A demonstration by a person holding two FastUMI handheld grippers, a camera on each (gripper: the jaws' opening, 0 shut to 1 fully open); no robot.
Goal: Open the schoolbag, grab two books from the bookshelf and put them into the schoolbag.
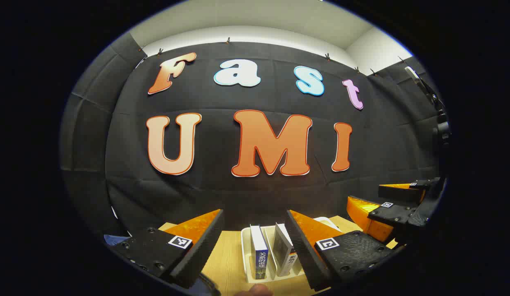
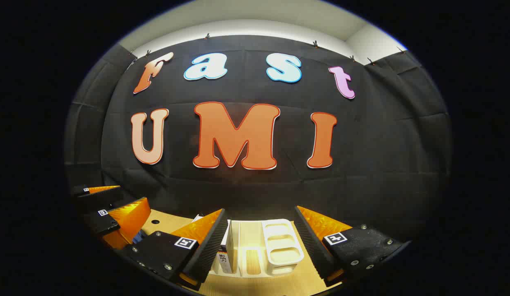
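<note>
left gripper (image 1: 255, 242): jaws spread wide, nothing between them, held above the near edge of the white bookshelf (image 1: 245, 255) on the wooden table (image 1: 222, 255). 2 books (image 1: 259, 250) upright in the bookshelf's slots, side by side — spines toward the camera. right gripper (image 2: 261, 242): jaws likewise spread, empty, raised over the bookshelf's (image 2: 279, 246) open compartments. 1 book (image 2: 225, 257) visible at the bookshelf's left end, just behind the left finger. other gripper (image 1: 386, 213) seen off to the right of the bookshelf.
</note>
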